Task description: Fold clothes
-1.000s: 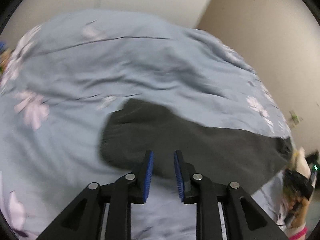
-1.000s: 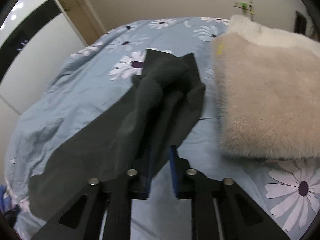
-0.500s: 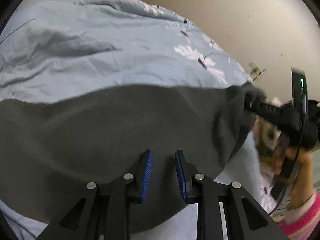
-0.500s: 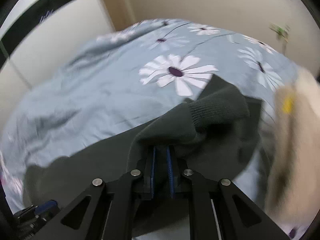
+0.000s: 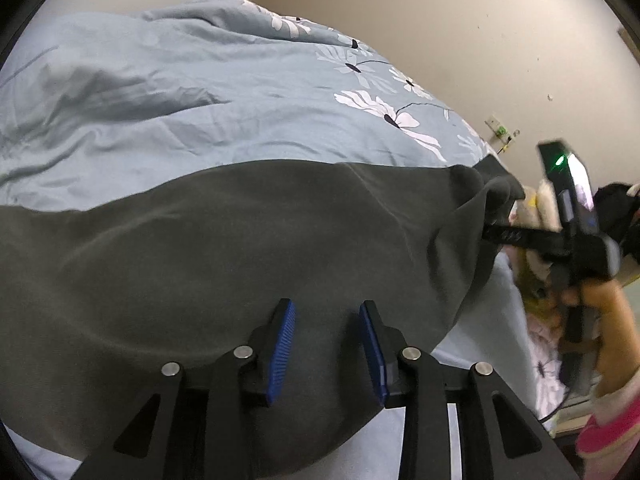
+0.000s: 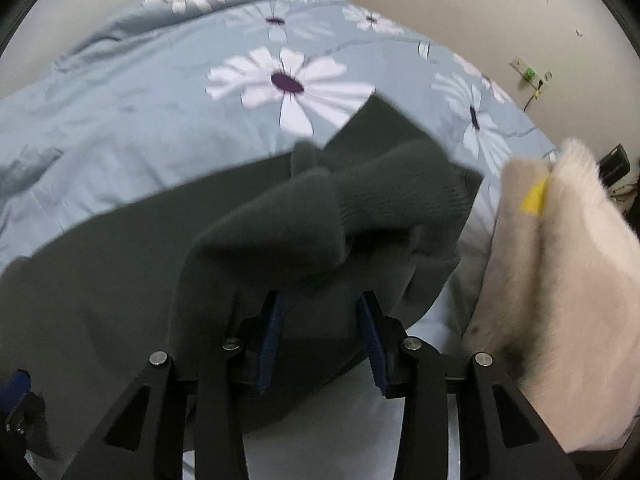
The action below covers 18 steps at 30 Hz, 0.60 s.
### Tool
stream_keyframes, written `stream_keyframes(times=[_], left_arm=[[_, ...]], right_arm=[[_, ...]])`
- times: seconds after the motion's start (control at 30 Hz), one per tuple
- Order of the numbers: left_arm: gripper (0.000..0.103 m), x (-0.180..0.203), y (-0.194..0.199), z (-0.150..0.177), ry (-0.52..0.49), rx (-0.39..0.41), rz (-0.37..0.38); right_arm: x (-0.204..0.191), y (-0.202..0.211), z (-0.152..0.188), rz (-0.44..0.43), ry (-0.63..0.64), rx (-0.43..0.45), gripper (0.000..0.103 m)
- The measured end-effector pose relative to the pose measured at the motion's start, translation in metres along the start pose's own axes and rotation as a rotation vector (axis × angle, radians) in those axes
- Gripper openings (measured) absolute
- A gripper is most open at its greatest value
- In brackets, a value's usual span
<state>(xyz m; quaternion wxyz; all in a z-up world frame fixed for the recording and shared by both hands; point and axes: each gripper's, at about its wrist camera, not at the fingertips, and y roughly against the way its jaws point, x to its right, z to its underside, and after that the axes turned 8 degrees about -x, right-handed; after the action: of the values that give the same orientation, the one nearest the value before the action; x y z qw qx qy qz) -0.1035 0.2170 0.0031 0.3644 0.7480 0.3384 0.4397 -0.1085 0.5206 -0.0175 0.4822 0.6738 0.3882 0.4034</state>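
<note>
A dark grey sweater (image 5: 240, 260) lies spread across the blue flowered bedcover (image 5: 200, 92). My left gripper (image 5: 326, 308) hovers open over its near edge, with nothing pinched between the blue pads (image 5: 280, 344). In the right wrist view, the sweater's bunched sleeve with a ribbed cuff (image 6: 420, 184) is heaped just in front of my right gripper (image 6: 322, 300). Its jaws stand wide apart with loose fabric lying between them. The left wrist view also shows the right gripper (image 5: 504, 236) at the sweater's far end, held by a person's hand (image 5: 600, 300).
A folded fluffy beige garment (image 6: 560, 280) sits on the bed right of the sweater, close to my right gripper. The bedcover (image 6: 140, 100) stretches away behind. A beige wall (image 5: 440, 20) with a socket (image 5: 500, 132) bounds the far side.
My right gripper has opened and let go of the bunched sleeve it was shut on. My left gripper swung from the sweater's end to its long near edge, staying open.
</note>
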Motion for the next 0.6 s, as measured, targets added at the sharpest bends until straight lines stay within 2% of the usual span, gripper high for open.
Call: stream_keyframes(times=[0.1,0.13,0.17,0.2,0.23,0.33,0.43,0.6], left_arm=[[0.037,-0.003,0.000,-0.001,0.012,-0.003,0.020],[0.037,-0.005,0.000,-0.001,0.016,-0.004,0.027],[0.037,-0.005,0.000,-0.001,0.016,-0.004,0.029],[0.037,-0.005,0.000,-0.001,0.015,-0.004,0.030],[0.037,-0.005,0.000,-0.001,0.016,-0.005,0.033],[0.037,-0.008,0.001,-0.002,0.022,-0.007,0.047],[0.037,-0.008,0.000,-0.003,0.025,-0.009,0.044],[0.037,-0.007,0.002,0.000,0.020,-0.009,0.038]], right_arm=[[-0.002,-0.007,0.002,-0.003,-0.010,-0.006,0.040],[-0.002,-0.007,0.002,-0.004,-0.015,-0.004,0.032],[0.001,-0.002,0.002,-0.010,-0.027,0.009,0.003],[0.003,0.003,0.003,-0.017,-0.040,0.023,0.000],[0.006,0.008,0.004,-0.024,-0.052,0.036,0.000],[0.019,0.061,0.017,-0.014,-0.043,0.210,0.000],[0.040,0.104,0.043,-0.027,-0.068,0.326,0.000],[0.050,0.066,0.057,-0.173,-0.116,0.200,0.000]])
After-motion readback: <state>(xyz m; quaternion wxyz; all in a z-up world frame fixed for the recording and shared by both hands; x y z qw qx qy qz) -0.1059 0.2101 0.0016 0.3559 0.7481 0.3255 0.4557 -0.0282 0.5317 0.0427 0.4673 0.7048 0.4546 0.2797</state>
